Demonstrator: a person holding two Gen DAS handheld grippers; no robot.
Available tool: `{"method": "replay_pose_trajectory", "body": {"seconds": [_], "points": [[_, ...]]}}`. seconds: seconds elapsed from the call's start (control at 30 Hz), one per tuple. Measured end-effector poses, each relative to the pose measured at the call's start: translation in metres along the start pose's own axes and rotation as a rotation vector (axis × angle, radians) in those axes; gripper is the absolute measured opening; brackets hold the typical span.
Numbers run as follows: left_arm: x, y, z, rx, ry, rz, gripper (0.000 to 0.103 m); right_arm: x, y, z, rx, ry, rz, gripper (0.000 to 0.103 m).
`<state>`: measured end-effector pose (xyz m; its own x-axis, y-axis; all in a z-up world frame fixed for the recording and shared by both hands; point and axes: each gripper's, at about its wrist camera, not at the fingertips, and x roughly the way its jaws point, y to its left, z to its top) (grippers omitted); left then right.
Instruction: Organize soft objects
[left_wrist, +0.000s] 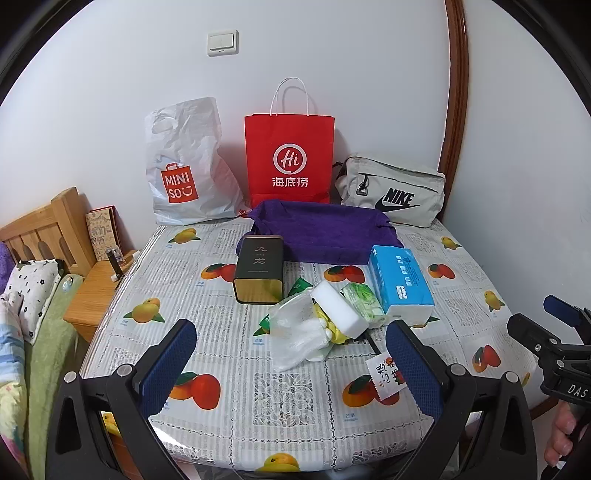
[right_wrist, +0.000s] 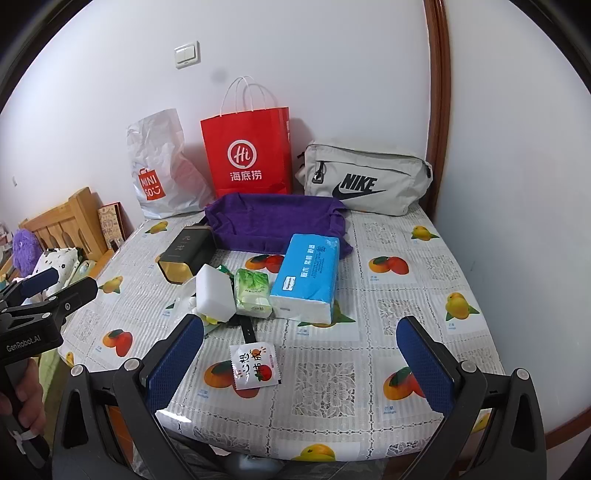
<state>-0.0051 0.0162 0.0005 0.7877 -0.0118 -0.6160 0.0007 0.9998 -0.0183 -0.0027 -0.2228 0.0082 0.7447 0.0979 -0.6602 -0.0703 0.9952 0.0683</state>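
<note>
Left wrist view: the left claw (left_wrist: 291, 354) hangs wide and empty over the near edge of the bench (left_wrist: 207, 295), just short of a crumpled clear plastic bag (left_wrist: 295, 332). Beyond it lie a white sponge block (left_wrist: 338, 308), a green wipes pack (left_wrist: 364, 299), a blue tissue pack (left_wrist: 400, 282) and a dark tin (left_wrist: 258, 269). Farther back sits a purple towel (left_wrist: 325, 229).

Right wrist view: the right claw (right_wrist: 301, 354) is likewise spread wide, gripping nothing, above a small white sachet (right_wrist: 255, 365). Against the wall stand a white shopping bag (right_wrist: 159, 170), a red paper bag (right_wrist: 249, 155) and a grey pouch (right_wrist: 365, 181).
</note>
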Motion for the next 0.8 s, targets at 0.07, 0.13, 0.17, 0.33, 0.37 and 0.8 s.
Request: {"method": "replay_pose_trajectory", "body": {"seconds": [0.07,0.13,0.17,0.33,0.37,0.8], "points": [[0.000,0.001,0.000,0.001,-0.001,-0.002,0.103,0.000,0.000,0.000,0.000,0.001,0.000,0.103],[0.000,0.000,0.000,0.001,0.000,0.001,0.103,0.000,0.000,0.000,0.000,-0.001,0.002,0.103],[0.000,0.001,0.001,0.002,0.000,0.001,0.103,-0.001,0.000,0.000,-0.002,-0.002,0.002,0.103],[0.000,0.001,0.000,-0.001,0.001,-0.001,0.103,-0.001,0.001,0.001,-0.003,0.000,0.002,0.103],[0.000,0.002,0.000,-0.003,0.003,-0.003,0.103,-0.001,0.001,0.001,-0.003,0.000,0.002,0.103],[0.024,0.007,-0.008,0.005,0.078,-0.031,0.103,0.008,0.005,-0.004,-0.018,-0.001,0.026,0.103]]}}
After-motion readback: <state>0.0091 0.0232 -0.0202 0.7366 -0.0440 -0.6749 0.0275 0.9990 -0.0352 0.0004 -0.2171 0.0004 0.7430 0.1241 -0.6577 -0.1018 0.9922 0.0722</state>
